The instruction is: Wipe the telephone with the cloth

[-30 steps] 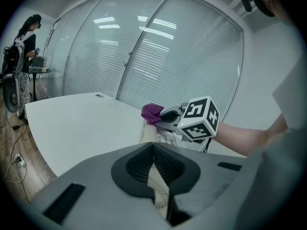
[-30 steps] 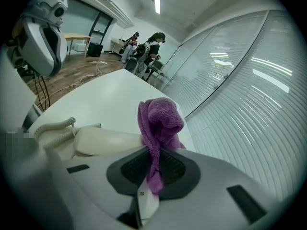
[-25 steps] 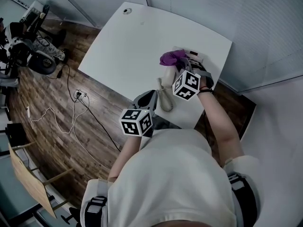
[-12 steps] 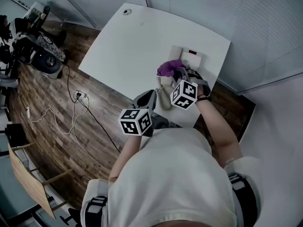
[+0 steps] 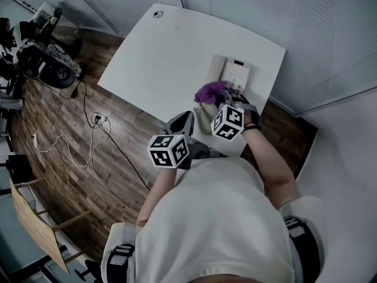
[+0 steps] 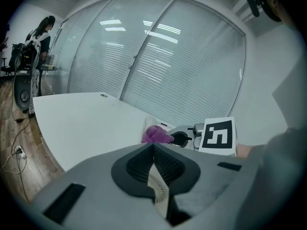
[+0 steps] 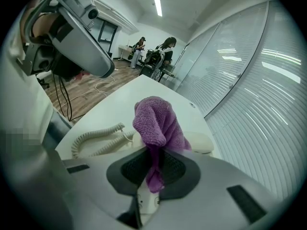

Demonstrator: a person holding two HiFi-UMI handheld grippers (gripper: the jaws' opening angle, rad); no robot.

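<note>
Over the telephone [image 5: 234, 75], the right hand-held gripper [image 7: 154, 166] clamps the cloth [image 7: 156, 121] between its jaws.

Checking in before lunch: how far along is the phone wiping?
Done: the cloth is gripped in the right gripper. In hand: it rests over the handset. Left: the rest of the telephone, beyond the cloth, seems yet to be wiped; the left gripper is shut.
</note>
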